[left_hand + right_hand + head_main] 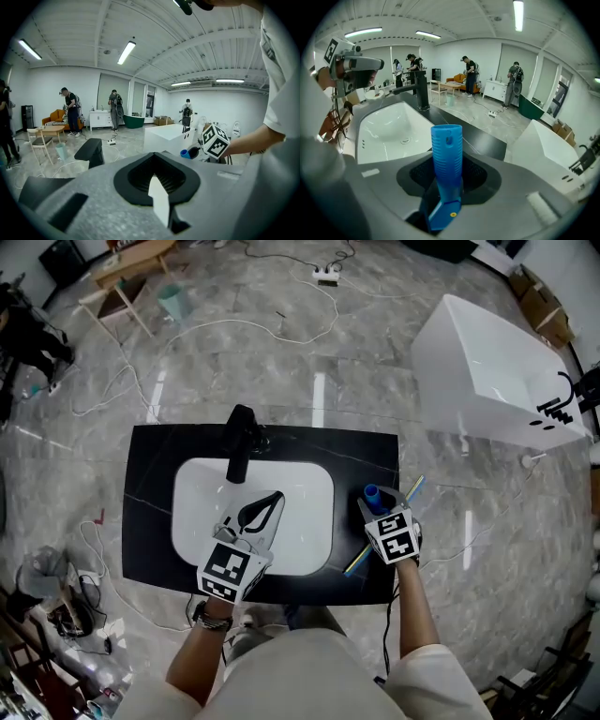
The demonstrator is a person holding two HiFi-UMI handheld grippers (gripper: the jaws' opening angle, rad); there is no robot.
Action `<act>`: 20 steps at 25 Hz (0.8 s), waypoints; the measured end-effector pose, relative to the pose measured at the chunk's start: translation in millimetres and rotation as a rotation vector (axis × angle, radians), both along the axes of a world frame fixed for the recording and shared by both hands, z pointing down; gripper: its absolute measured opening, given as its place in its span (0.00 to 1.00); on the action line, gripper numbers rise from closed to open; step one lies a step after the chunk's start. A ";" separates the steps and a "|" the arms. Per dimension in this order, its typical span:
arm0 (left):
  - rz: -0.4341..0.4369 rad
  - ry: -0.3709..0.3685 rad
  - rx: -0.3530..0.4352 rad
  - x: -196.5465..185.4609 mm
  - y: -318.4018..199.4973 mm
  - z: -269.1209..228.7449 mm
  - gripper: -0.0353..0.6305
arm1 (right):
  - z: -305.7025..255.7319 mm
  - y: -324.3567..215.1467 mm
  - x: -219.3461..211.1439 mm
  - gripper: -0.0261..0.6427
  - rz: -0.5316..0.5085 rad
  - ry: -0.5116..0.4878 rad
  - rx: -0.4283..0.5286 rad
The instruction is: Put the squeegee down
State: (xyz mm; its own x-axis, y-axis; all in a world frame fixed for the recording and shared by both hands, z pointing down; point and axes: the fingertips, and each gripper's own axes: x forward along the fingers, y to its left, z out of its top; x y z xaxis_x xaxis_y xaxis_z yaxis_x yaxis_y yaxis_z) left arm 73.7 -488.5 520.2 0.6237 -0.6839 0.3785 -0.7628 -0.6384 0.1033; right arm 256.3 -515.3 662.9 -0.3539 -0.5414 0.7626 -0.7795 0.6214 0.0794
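Note:
My right gripper [379,505] is shut on the ribbed blue handle [446,150] of the squeegee, which stands up between its jaws in the right gripper view. In the head view the squeegee's blade [355,562] runs as a thin yellow-and-blue strip under that gripper, over the right end of the black countertop [150,484]. My left gripper [275,497] hangs over the white sink basin [202,493], its jaws meeting at the tips with nothing between them. In the left gripper view [157,157] the right gripper's marker cube [214,140] shows to the right.
A black faucet [240,442] stands at the basin's far edge. A white bathtub [487,381] sits on the floor to the right. Cables and a power strip [326,276] lie on the marble floor beyond. Several people stand far back in the room.

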 end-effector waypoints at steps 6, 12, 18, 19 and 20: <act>-0.045 -0.010 -0.022 -13.9 9.3 5.7 0.05 | 19.6 -11.6 -11.2 0.26 -0.088 0.095 -0.014; -0.073 -0.019 -0.035 -27.0 16.3 9.3 0.05 | 36.0 -17.6 -23.9 0.26 -0.125 0.135 -0.051; -0.096 -0.023 -0.046 -32.3 22.5 13.3 0.05 | 48.7 -17.7 -28.7 0.26 -0.148 0.169 -0.062; -0.098 -0.023 -0.046 -32.6 22.6 12.9 0.05 | 49.7 -18.0 -29.3 0.26 -0.150 0.171 -0.064; -0.100 -0.023 -0.045 -32.7 22.9 12.6 0.05 | 50.6 -18.0 -29.8 0.26 -0.151 0.170 -0.067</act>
